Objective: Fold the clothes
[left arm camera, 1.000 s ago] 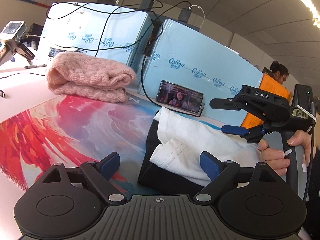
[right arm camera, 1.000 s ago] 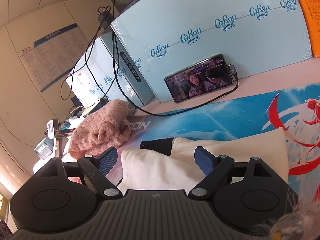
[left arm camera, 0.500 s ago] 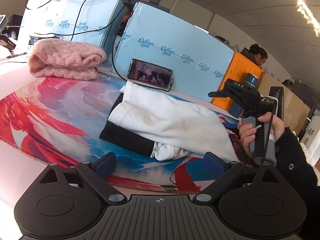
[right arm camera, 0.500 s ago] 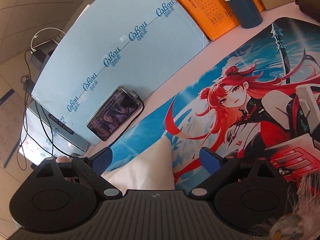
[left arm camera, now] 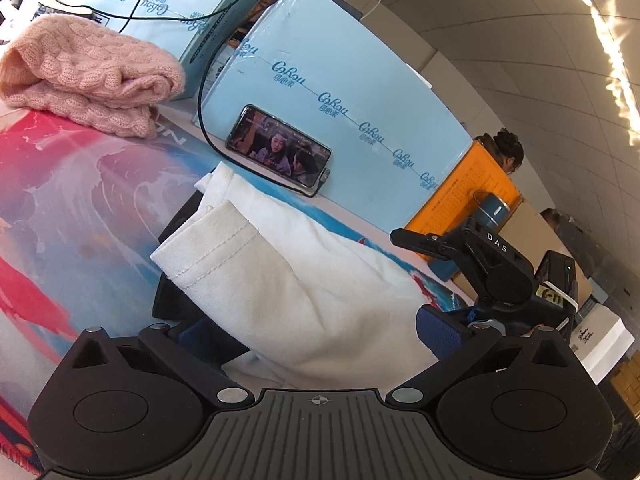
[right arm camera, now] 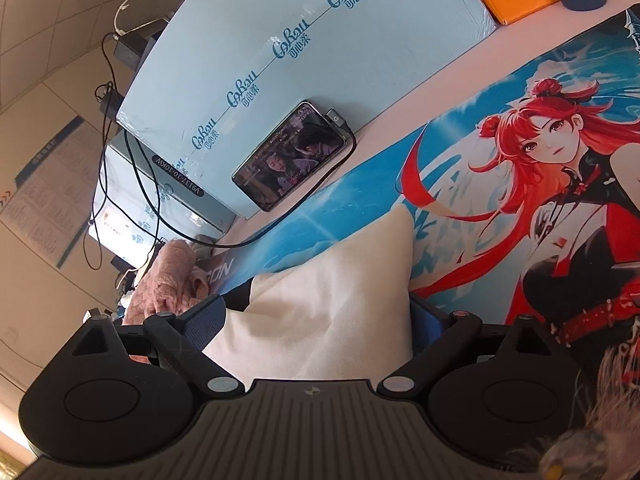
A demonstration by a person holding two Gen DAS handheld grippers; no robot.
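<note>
Both tools wide apart over a half-folded white garment

Left wrist view: the left tool (left arm camera: 316,332) stands wide, its blue pads astride the white garment (left arm camera: 288,280) low in the centre and gripping nothing. The cloth lies bunched over a dark garment (left arm camera: 168,300) on the printed mat (left arm camera: 80,200); a folded pink sweater (left arm camera: 88,72) sits upper left. At right, the right tool (left arm camera: 452,280) looks parted. I'd take the hemmed edge squarely, not the bulge.

Right wrist view: the right tool (right arm camera: 316,320) also gapes, with a white corner (right arm camera: 340,292) lying loose between its fingers at lower centre. Both tools should close level, so the fold lands flat.
</note>
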